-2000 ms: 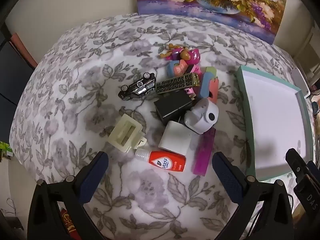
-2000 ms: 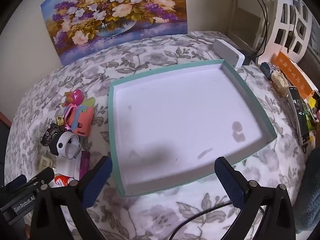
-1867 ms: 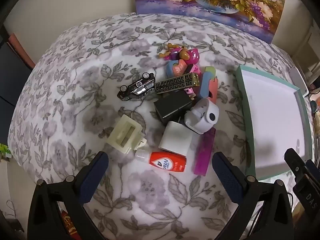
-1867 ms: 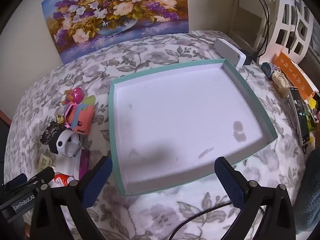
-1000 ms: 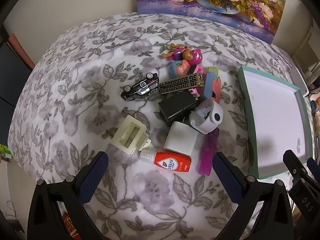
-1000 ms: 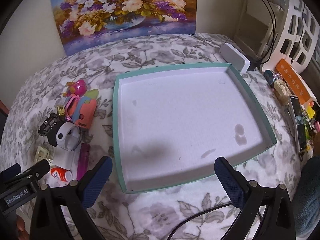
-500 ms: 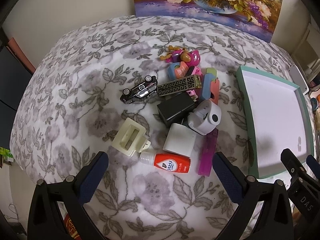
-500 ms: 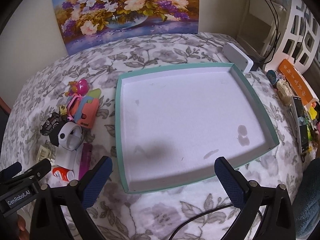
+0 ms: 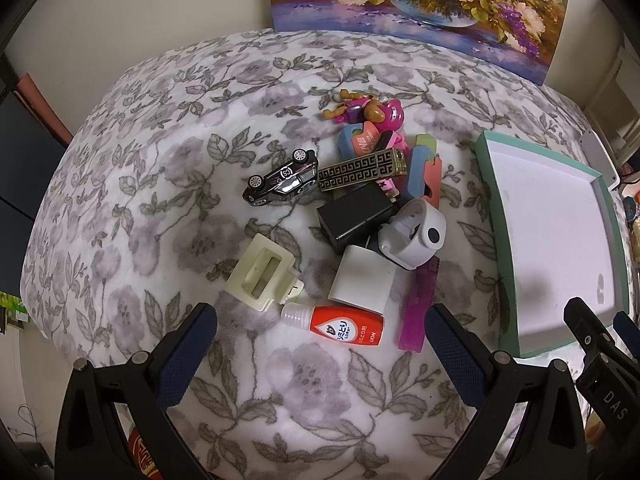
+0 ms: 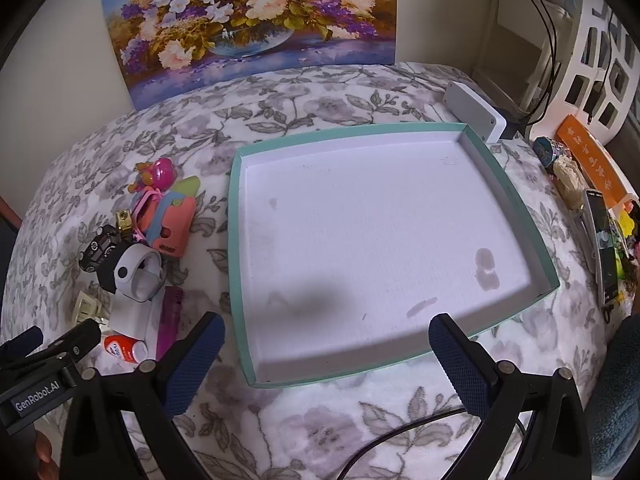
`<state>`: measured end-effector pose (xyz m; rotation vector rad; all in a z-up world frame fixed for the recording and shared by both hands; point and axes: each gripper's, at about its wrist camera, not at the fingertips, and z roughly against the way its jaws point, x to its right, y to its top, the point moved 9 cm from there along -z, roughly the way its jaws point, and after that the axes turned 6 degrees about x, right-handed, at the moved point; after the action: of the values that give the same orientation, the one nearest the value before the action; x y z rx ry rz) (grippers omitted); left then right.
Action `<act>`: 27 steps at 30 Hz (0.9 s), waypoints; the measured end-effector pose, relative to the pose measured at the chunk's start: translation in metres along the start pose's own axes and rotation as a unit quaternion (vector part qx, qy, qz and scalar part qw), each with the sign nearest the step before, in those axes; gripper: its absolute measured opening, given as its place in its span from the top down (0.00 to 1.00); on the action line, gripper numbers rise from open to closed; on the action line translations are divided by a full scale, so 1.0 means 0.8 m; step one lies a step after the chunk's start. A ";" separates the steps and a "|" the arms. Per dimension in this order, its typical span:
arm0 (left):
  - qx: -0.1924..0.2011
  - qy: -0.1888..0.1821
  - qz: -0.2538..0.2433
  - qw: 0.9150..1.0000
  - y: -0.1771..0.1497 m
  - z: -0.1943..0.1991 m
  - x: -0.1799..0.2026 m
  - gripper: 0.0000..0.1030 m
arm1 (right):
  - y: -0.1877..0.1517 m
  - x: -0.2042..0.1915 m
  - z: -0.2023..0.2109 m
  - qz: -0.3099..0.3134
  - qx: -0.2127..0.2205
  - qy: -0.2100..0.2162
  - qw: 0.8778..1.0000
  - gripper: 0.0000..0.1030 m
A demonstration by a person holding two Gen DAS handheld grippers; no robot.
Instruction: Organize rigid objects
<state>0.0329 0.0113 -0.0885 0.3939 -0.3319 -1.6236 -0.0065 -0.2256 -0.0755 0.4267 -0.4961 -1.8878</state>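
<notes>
A floral blanket [image 9: 132, 208] covers the whole surface under both grippers. The largest object on it is a teal-rimmed tray [image 10: 236, 240] with a white floor, which lies straight ahead of the right gripper [image 10: 326, 344]; that gripper hovers just short of the tray's near rim with its jaws spread wide and nothing between them. From the left gripper [image 9: 320, 334], also spread wide and holding nothing, the same tray sits off to the right, well apart from the fingers. Directly ahead of the left gripper lies a cluster of small items. Farthest in the pile are a pink toy figure [image 9: 376, 110] and a coral and blue foam piece [image 9: 422, 170], with a gold patterned bar [image 9: 360, 170] across them and a black toy car [image 9: 282, 182] to its left. Closer in sit a black box [image 9: 352, 216], a white round device [image 9: 416, 236], a white square block [image 9: 362, 282] and a cream plastic clip [image 9: 262, 274]. Nearest the gripper, between the lines of its fingers, lie a red and white bottle [image 9: 340, 326] on its side and a purple lighter [image 9: 418, 308] just inside the right finger.
</notes>
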 end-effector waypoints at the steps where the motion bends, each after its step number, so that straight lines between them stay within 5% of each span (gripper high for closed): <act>1: 0.000 0.000 0.000 1.000 0.000 0.000 0.000 0.00 | 0.000 0.000 0.000 0.000 0.000 0.000 1.000 0.00; 27: -0.001 -0.004 0.003 1.000 -0.003 -0.001 -0.003 0.00 | -0.001 -0.002 -0.001 -0.001 0.000 0.002 1.000 0.00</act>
<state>0.0310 0.0137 -0.0902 0.3852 -0.3380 -1.6198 -0.0059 -0.2240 -0.0766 0.4309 -0.4930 -1.8879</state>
